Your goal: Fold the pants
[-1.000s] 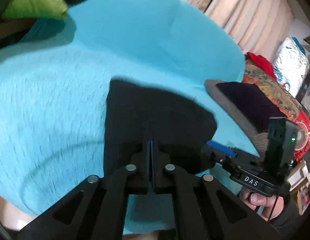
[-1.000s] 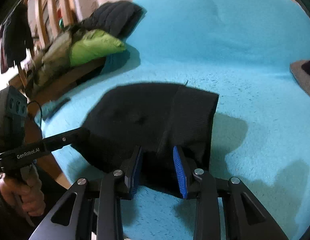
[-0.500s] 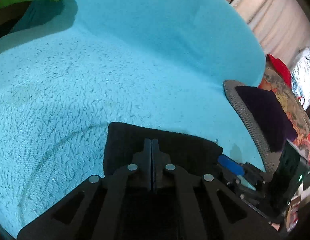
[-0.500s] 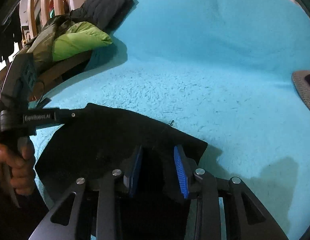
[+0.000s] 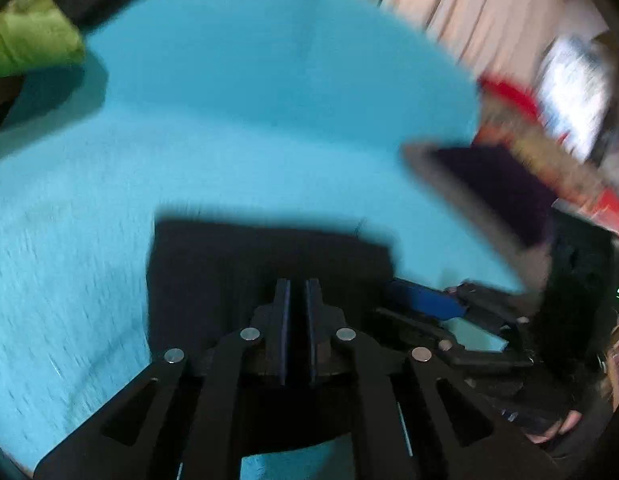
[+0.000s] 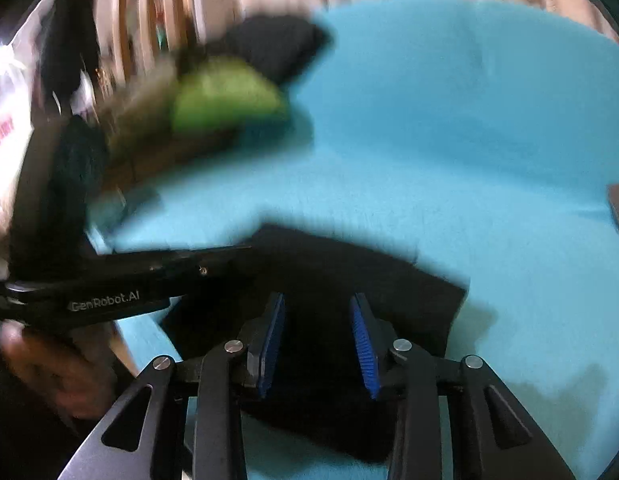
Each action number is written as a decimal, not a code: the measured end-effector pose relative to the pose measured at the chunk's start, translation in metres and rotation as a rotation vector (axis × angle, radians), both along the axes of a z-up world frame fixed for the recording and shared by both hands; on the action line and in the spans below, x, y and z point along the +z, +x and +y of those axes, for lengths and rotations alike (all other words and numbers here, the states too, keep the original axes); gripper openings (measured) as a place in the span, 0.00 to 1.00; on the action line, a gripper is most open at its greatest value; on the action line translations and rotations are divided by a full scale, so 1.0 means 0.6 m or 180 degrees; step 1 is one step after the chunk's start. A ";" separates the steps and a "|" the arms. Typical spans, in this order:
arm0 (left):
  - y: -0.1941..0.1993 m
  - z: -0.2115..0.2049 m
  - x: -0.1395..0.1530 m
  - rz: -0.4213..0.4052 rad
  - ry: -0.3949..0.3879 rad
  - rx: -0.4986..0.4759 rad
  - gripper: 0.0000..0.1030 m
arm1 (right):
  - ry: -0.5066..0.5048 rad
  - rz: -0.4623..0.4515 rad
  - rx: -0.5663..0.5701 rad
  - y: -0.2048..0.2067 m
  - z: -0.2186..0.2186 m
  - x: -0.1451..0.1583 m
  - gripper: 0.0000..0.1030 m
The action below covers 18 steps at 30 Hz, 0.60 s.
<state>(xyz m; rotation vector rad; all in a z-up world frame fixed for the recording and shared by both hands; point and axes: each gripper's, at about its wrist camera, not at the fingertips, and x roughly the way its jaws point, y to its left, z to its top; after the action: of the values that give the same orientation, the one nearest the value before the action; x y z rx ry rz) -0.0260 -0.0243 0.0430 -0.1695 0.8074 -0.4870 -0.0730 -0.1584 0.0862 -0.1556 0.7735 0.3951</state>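
Observation:
The black pants (image 5: pixel 229 264) lie folded into a flat dark rectangle on the turquoise blanket (image 5: pixel 269 120). My left gripper (image 5: pixel 295 292) sits low over their near edge. Its jaws are opening, with a narrow slit between the pads and dark cloth behind it. My right gripper (image 6: pixel 318 308) hovers over the pants (image 6: pixel 389 288) near their right side. Its blue pads (image 6: pixel 363 344) stand well apart and are opening, pressing on nothing. The right wrist view has the left gripper (image 6: pixel 213 258) reaching in from the left. The left wrist view shows the right gripper (image 5: pixel 421 304) at the pants' right edge. Both views are motion-blurred.
A green cushion (image 6: pixel 225 96) and a dark garment (image 6: pixel 277 44) lie at the blanket's (image 6: pixel 449 140) far left. A grey-rimmed cushion with purple cloth (image 5: pixel 489 184) sits at the right edge beside colourful clutter. Curtains hang behind. A hand (image 6: pixel 49 360) holds the left gripper.
The pants came down from hanging to lying flat on the blanket. The left pads went from pressed together to slightly parted, and the right pads spread a little wider. Both cameras have shifted and blurred.

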 end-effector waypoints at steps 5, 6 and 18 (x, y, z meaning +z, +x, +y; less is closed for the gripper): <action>0.003 0.007 -0.001 0.0005 -0.0145 0.0049 0.04 | 0.0033 -0.0156 -0.0007 -0.014 -0.011 0.002 0.35; -0.001 0.017 0.006 0.0010 -0.0297 0.0064 0.05 | 0.0088 -0.0193 -0.0038 -0.022 -0.017 0.006 0.34; 0.030 0.173 -0.049 0.0720 -0.1349 0.0702 0.49 | 0.2120 0.0493 -0.0847 -0.006 -0.217 -0.026 0.70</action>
<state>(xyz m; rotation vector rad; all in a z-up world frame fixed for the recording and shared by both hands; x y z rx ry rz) -0.0081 0.0796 0.0138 -0.7091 0.8855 -0.4292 -0.0768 -0.2884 0.0706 0.6018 0.7656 0.3948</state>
